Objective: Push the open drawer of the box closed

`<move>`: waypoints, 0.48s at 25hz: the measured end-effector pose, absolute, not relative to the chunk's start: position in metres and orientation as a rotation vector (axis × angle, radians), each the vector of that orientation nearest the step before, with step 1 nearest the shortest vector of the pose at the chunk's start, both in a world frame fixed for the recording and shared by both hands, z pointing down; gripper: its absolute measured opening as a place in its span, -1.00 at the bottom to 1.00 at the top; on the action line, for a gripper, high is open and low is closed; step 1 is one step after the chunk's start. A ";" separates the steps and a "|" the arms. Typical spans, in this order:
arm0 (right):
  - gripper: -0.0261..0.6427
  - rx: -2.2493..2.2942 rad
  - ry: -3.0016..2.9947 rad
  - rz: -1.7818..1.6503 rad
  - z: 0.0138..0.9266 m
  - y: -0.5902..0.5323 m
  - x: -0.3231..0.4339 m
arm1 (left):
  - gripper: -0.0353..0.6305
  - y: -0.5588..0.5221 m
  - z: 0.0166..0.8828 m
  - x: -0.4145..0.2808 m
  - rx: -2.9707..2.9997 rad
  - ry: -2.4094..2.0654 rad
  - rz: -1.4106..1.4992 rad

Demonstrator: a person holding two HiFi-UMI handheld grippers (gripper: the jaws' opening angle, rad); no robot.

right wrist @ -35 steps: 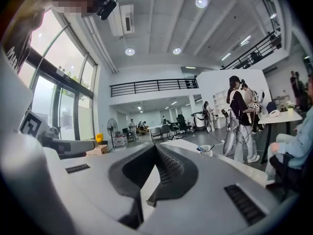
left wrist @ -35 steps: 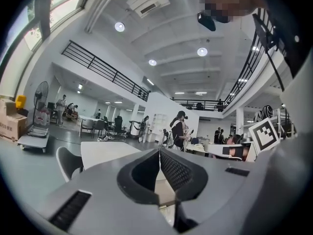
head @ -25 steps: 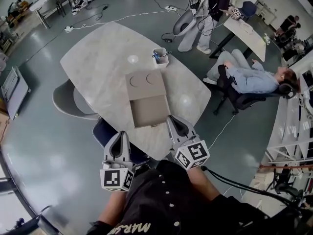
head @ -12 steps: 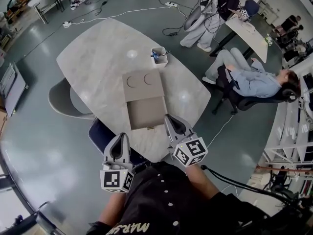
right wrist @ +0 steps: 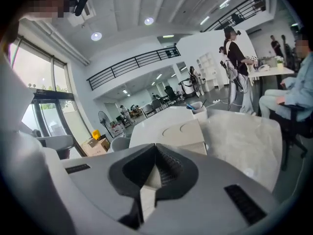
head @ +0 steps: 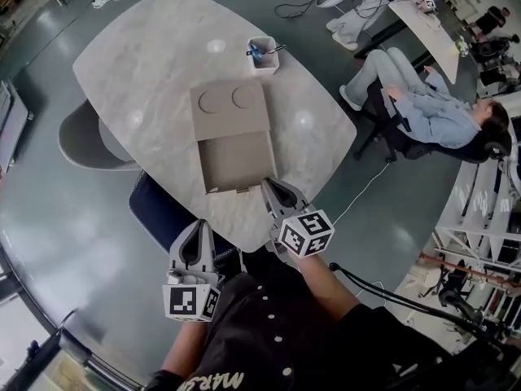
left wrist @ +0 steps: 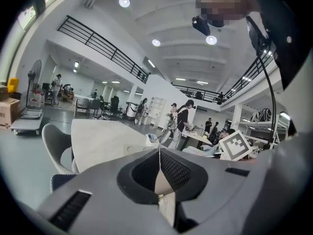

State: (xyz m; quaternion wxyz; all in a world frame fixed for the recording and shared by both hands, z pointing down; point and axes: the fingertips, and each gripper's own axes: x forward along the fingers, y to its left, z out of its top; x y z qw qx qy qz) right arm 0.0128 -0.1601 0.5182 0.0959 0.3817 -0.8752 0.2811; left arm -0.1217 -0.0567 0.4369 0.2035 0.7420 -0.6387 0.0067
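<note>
Hanging at lower left, off the table (head: 146,47), the left gripper (head: 198,228) is closed and empty. At centre, the right gripper (head: 271,187), jaws also together on nothing, sits just beside the open drawer (head: 236,160) front, probably to shove it into the box (head: 229,108) beyond.

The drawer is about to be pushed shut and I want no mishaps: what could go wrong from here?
The right gripper, shut, sits by one front corner of the drawer; an off-centre push may jam it askew.
The box rests unheld on the table and could slide toward the cup.
</note>
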 end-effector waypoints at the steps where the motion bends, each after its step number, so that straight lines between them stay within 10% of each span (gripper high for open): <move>1: -0.93 1.121 -2.568 0.869 0.532 -0.159 0.013 | -0.84 -0.056 0.444 -0.120 2.056 -1.774 0.027; 12: -0.93 0.987 -2.326 1.149 0.655 -0.128 0.000 | -0.84 -0.049 0.499 -0.101 1.957 -1.702 0.085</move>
